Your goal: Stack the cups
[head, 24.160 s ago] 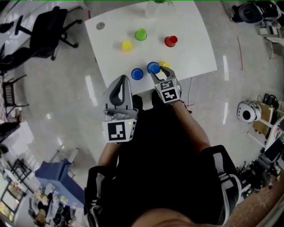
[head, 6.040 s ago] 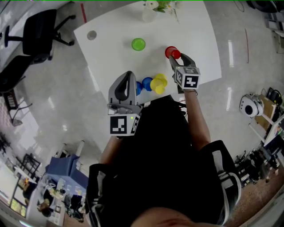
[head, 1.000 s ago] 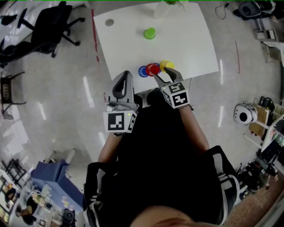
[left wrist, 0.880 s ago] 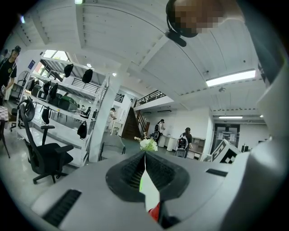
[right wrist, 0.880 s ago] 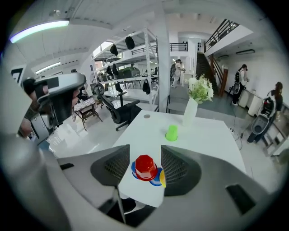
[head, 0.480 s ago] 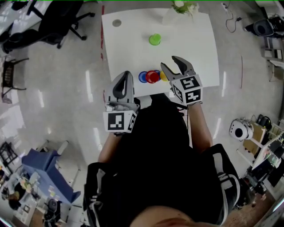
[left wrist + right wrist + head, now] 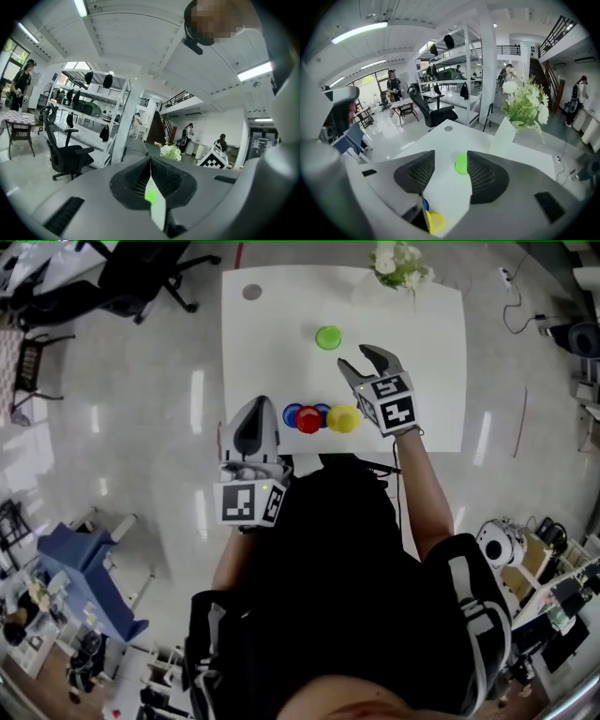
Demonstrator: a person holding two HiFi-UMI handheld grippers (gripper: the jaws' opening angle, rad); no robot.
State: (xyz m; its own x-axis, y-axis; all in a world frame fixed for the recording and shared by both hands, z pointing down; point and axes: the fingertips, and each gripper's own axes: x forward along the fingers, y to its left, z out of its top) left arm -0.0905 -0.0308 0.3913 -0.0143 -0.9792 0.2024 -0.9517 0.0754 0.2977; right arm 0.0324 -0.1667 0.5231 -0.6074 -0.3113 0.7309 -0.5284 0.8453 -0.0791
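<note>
Near the front edge of the white table stand a blue cup, a red cup and a yellow cup, side by side and touching. A green cup stands alone farther back. My right gripper hovers open and empty just right of the green cup. In the right gripper view the green cup shows between the jaws, with the yellow cup low at the left. My left gripper is shut and empty, left of the blue cup.
A white vase of flowers stands at the table's far edge, right of the green cup, and shows large in the right gripper view. A small grey disc lies at the far left corner. An office chair stands on the floor beyond.
My right gripper has left the row of cups and moved out over the table toward the green cup, jaws still open. The left gripper has shifted a little.
</note>
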